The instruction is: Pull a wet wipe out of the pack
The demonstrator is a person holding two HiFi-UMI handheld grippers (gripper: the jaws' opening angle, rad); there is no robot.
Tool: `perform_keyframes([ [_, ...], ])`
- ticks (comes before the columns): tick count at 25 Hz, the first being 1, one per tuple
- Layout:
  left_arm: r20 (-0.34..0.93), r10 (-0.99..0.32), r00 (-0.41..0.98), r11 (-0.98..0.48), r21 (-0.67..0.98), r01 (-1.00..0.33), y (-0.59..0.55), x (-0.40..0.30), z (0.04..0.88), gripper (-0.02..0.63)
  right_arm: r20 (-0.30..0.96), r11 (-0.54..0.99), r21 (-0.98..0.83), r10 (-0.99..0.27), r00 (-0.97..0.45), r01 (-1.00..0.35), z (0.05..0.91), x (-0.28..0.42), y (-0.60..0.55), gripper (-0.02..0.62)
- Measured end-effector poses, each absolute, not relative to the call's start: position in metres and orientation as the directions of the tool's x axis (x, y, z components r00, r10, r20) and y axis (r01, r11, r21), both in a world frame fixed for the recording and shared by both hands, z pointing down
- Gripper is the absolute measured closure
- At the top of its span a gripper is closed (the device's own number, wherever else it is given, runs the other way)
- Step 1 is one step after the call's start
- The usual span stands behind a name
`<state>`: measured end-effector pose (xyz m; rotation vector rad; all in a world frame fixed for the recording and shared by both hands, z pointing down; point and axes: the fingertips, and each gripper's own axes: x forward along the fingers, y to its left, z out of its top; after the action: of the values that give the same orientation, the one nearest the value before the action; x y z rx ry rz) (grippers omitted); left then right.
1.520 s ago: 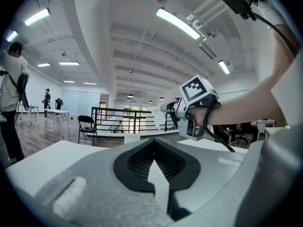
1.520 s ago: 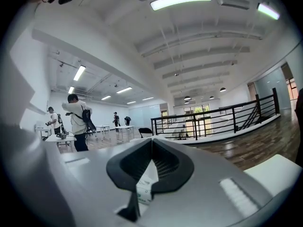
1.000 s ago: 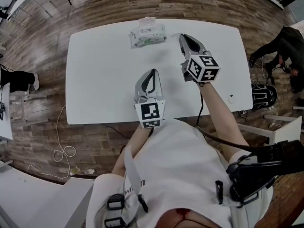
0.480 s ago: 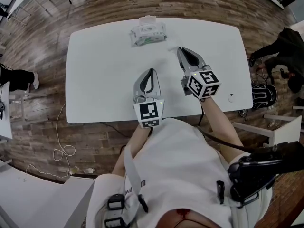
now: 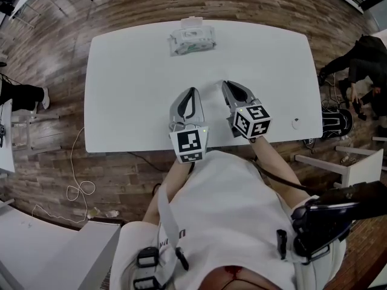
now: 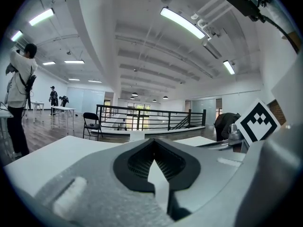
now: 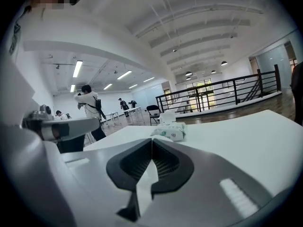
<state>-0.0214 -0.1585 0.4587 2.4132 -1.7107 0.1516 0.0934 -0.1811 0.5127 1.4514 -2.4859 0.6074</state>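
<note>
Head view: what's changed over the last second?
The right gripper drew back from near the pack toward the person. It is now alongside the left gripper, over the near part of the table. Its jaws are shut on nothing. The left gripper, also shut, and the pack kept their places.

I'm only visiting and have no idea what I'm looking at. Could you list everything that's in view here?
Table: one, white, on the wooden floor.
Wet wipe pack: one, white and green, far edge of the table.
Small round object: one, white, right end of the table.
Cable: one, white, on the floor left of the table.
Bystander: one, dark clothes, crouched right of the table.
Left tongs: one, grey, shut and empty, above the table's near side.
Right tongs: one, grey, shut and empty, beside the left tongs.
</note>
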Motion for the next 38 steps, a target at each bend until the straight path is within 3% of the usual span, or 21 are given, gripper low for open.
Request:
perform_keyframes([
  [15,0.196,-0.936,0.293,-0.279,0.096,-0.956,-0.154,-0.038,0.464,0.604,0.69,0.412,-0.255,-0.556,-0.463,-0.875,0.62,0.086,-0.14,0.588],
  [21,0.2,-0.936,0.289,-0.276,0.095,-0.957,-0.154,-0.039,0.466,0.604,0.764,0.408,-0.257,-0.469,-0.442,-0.876,0.64,0.086,-0.132,0.573],
  [27,0.192,-0.937,0.292,-0.279,0.09,-0.956,-0.158,-0.038,0.464,0.604,0.773,0.412,-0.274,-0.443,-0.454,-0.869,0.632,0.089,-0.132,0.497],
  [38,0.191,-0.929,0.316,-0.306,0.082,-0.949,-0.168,-0.028,0.463,0.604,0.592,0.433,-0.238,-0.645,-0.483,-0.869,0.532,0.088,-0.168,0.52],
])
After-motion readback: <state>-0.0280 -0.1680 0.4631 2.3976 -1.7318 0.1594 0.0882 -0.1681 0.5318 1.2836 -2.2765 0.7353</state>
